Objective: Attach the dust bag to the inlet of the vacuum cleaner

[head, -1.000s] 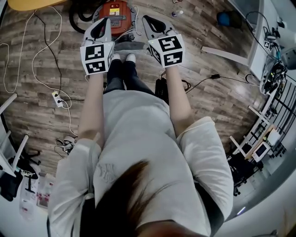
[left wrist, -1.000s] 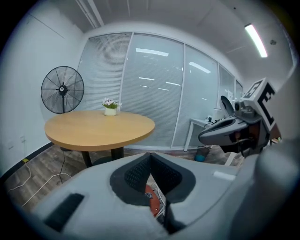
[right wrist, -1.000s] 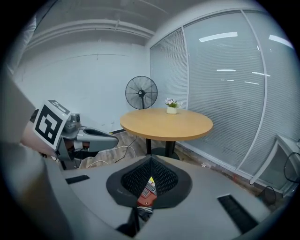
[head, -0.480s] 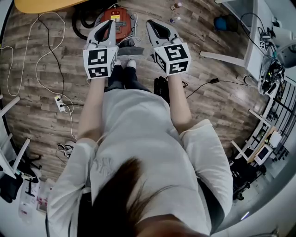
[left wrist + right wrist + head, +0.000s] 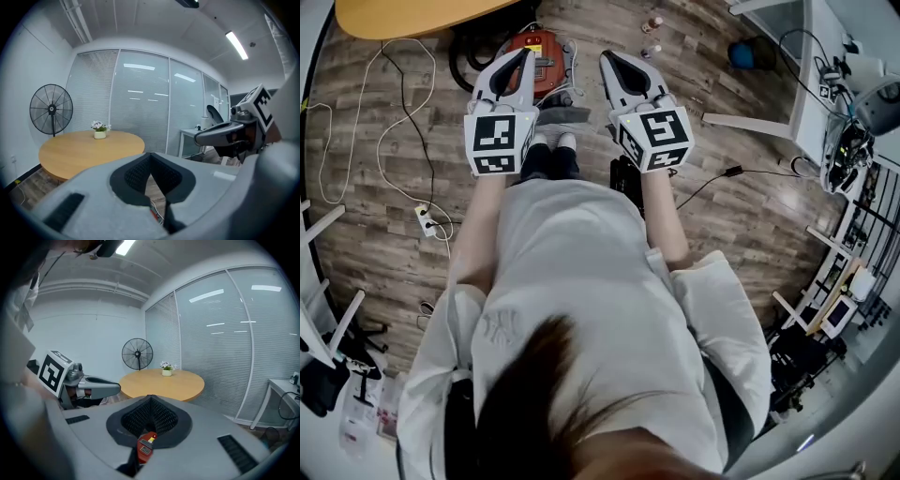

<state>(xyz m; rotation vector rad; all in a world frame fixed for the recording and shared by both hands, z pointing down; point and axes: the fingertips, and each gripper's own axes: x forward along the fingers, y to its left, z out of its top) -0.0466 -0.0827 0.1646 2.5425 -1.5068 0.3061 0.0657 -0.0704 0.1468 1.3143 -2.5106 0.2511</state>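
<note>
Currently my left gripper (image 5: 525, 56) and my right gripper (image 5: 605, 59) are held out in front of me, side by side and apart from each other, both pointing forward and slightly downward. The jaws of each are fully closed, pad against pad, and neither grips anything. The vacuum cleaner (image 5: 547, 52), a red-orange unit, stands on the wooden floor (image 5: 741, 234) beyond my shoes (image 5: 551, 141), just beside the edge of the round wooden table (image 5: 412, 14). In the head view the left gripper's tip overlaps its left side, and the right gripper lies clear of it to the right. In the right gripper view the red body shows through the gap below the closed pads. Neither gripper touches it. A black hose (image 5: 461, 58) curls on the floor to the left of the unit. A flat grey piece (image 5: 562, 114) lies on the floor between the unit and my shoes; I cannot tell whether it is the dust bag. A white cable (image 5: 389, 141) runs across the floor on my left to a power strip (image 5: 425, 220). Past the table stand a pedestal fan (image 5: 51, 108) and a small flower pot (image 5: 100, 133), the pot on the tabletop.
</note>
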